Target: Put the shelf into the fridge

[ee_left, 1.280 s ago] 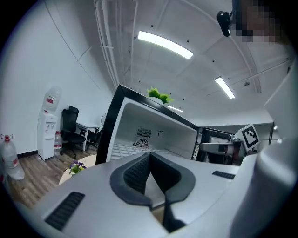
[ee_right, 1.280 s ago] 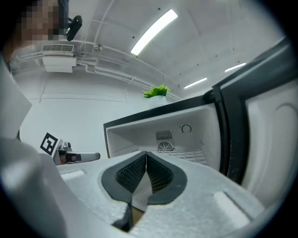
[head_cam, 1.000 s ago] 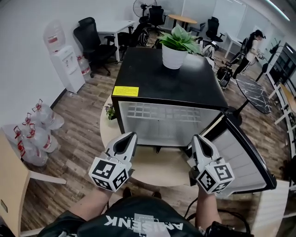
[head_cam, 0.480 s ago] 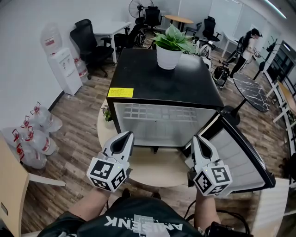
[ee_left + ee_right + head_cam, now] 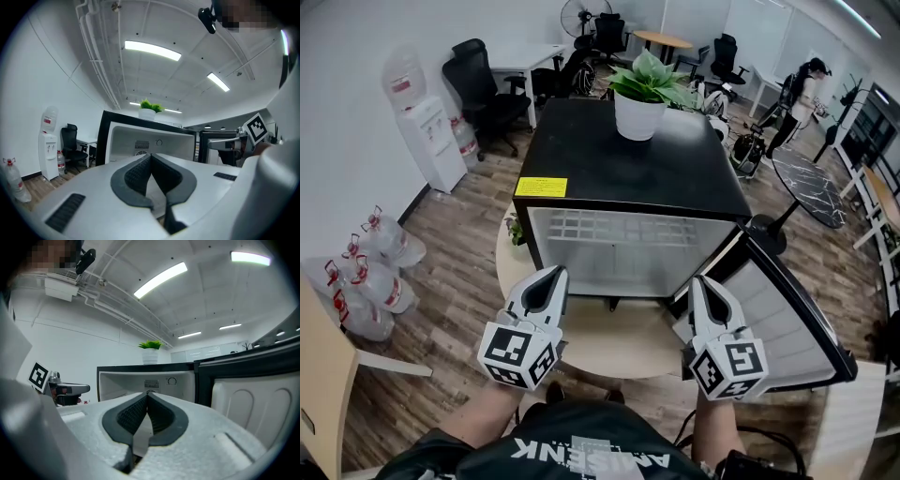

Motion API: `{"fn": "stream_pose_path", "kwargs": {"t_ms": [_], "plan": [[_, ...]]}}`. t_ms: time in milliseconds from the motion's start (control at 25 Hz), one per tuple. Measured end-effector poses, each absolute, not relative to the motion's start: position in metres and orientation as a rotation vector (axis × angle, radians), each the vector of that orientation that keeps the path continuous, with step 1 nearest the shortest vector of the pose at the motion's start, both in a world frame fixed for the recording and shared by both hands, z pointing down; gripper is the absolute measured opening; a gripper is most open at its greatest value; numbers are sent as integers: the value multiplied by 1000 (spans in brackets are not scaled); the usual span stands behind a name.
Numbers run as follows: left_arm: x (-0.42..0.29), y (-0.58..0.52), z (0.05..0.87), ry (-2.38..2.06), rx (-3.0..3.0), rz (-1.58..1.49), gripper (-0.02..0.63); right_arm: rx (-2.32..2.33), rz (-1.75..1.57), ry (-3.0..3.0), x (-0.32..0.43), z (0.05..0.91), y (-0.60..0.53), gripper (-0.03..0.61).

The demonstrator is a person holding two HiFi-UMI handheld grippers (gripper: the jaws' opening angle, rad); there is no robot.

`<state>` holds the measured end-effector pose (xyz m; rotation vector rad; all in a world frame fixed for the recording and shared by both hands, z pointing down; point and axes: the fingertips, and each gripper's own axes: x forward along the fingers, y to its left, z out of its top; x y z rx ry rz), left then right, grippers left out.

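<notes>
A small black fridge (image 5: 628,155) stands on a round table (image 5: 619,345), its door (image 5: 787,309) swung open to the right. A white wire shelf (image 5: 619,228) lies inside, high in the white compartment. My left gripper (image 5: 551,274) and right gripper (image 5: 701,281) hover side by side just before the opening, both shut with nothing between the pads. In the left gripper view the closed jaws (image 5: 151,156) point at the fridge interior (image 5: 140,140). The right gripper view has its shut jaws (image 5: 148,393) aimed at the same cavity (image 5: 140,377), the door (image 5: 253,394) to their right.
A potted plant (image 5: 639,98) sits on the fridge top. A water dispenser (image 5: 427,131) and several water bottles (image 5: 370,267) are on the floor at left. Office chairs (image 5: 483,80) and desks stand behind. A person (image 5: 802,89) stands far right.
The head view has shifted slightly, so the fridge sits a touch higher and further left. Both grippers stay shut in about the same place before the opening.
</notes>
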<state>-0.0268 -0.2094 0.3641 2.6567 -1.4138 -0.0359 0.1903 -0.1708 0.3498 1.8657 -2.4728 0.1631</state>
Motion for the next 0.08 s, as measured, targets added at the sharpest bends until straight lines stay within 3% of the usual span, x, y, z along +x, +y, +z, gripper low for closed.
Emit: {"fn": "stream_pose_path", "kwargs": {"t_ms": [80], "plan": [[-26, -209, 363, -1402, 2655, -42, 3, 1862, 154, -2484, 190, 347, -170, 6]]}}
